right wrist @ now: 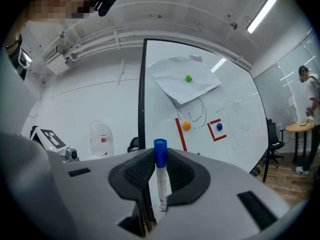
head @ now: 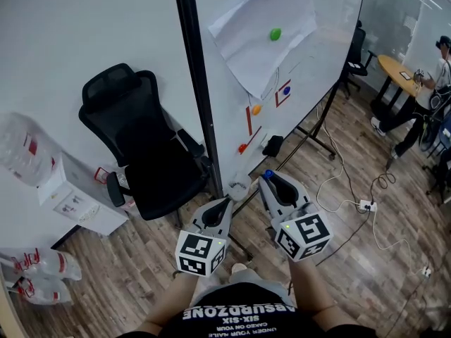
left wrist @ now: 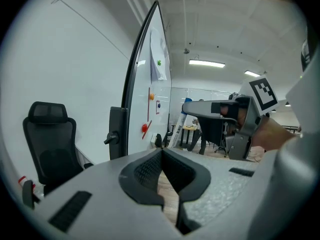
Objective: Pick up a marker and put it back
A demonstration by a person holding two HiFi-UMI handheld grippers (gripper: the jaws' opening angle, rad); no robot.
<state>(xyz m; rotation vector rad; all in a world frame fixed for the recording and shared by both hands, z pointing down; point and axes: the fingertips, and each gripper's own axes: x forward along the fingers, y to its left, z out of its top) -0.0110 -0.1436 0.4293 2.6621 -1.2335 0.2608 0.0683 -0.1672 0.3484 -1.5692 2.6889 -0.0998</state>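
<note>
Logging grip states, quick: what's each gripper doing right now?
Left gripper: shut, nothing between its jaws.
Right gripper: shut on the blue-capped marker.

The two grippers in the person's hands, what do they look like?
The left gripper and the right gripper are both light grey plastic, with a black ribbed lining inside the jaws. Each carries a white cube printed with black square markers, plus a small green light. The person wears a black shirt with white lettering.
</note>
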